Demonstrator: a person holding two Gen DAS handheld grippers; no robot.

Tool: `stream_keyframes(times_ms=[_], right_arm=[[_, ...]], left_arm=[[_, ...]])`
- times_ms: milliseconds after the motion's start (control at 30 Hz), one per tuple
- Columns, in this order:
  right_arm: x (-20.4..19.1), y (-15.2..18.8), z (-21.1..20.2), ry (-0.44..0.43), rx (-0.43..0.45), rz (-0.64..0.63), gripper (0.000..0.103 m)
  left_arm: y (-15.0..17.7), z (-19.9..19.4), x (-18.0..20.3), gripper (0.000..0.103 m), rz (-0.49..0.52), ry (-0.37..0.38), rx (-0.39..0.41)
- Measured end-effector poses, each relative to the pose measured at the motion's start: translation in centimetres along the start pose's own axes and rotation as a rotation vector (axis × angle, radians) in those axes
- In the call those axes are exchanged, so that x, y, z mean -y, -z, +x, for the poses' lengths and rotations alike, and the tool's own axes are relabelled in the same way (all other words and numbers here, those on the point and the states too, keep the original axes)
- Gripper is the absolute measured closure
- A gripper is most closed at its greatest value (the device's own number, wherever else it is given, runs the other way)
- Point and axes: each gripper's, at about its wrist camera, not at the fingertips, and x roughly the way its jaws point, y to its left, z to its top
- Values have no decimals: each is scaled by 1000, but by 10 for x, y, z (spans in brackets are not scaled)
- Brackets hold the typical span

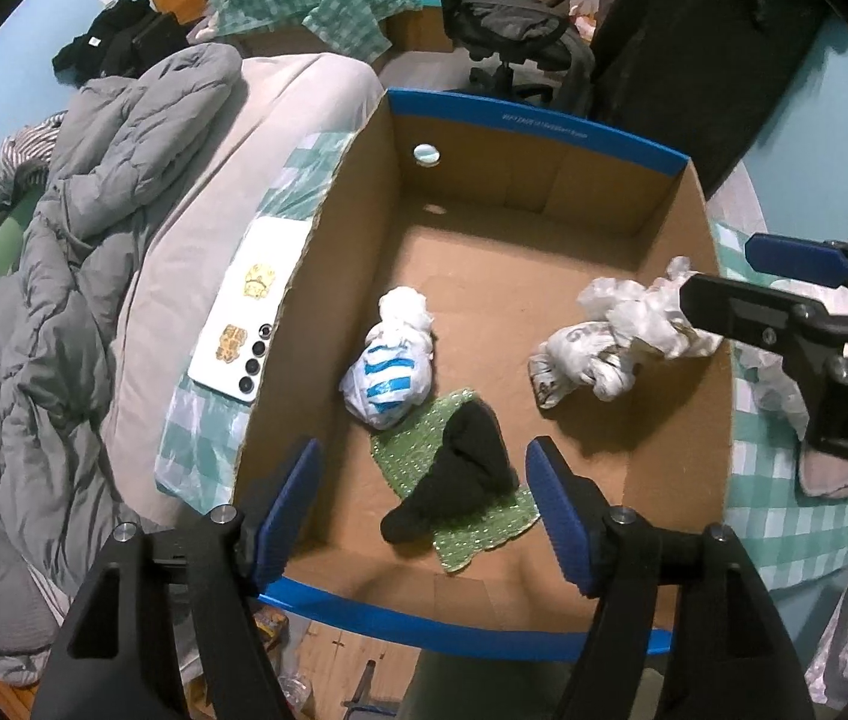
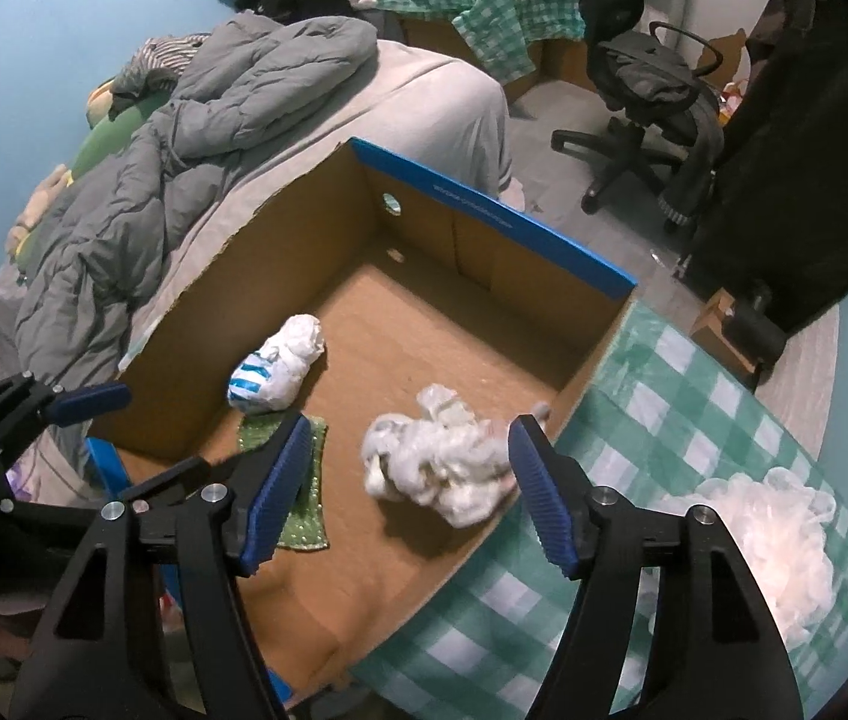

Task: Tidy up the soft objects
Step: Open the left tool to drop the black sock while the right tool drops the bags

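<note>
- Cardboard box (image 1: pixel 544 276), open top, blue rim strips, sits on the bed (image 1: pixel 195 252) over a green checked cloth (image 2: pixel 694 420)
- Four soft items in the box, all on its floor
- One white bag with blue stripes (image 1: pixel 387 369), knotted, left of centre, just touching the green cloth's far corner
- One green sparkly cloth (image 1: pixel 472 510) lying flat by the near wall
- One black sock (image 1: pixel 460 480) lying on top of the green cloth
- One crumpled white plastic bag bundle (image 2: pixel 442 468) against the right wall, well apart from the striped bag
- One loose clear plastic bag (image 2: pixel 766 540) outside the box, on the checked cloth to the right
- One white phone (image 1: pixel 249 324) face down on the bed, just beside the box's left wall
- Left hand-held gripper (image 1: pixel 424 510) above the sock, jaws spread wide, gripping nothing
- Right hand-held gripper (image 2: pixel 408 486) above the white bundle, jaws spread wide, pads clear of it
- One grey duvet (image 1: pixel 63 276) heaped on the bed; one office chair (image 2: pixel 646 90) behind
</note>
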Motion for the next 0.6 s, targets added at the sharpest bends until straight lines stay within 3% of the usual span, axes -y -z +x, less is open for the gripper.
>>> stream_keyframes(times_ms=[600], right_arm=[[33, 29, -38, 51, 29, 60, 25]], left_arm=[[-6, -25, 33, 30, 64, 21, 45]])
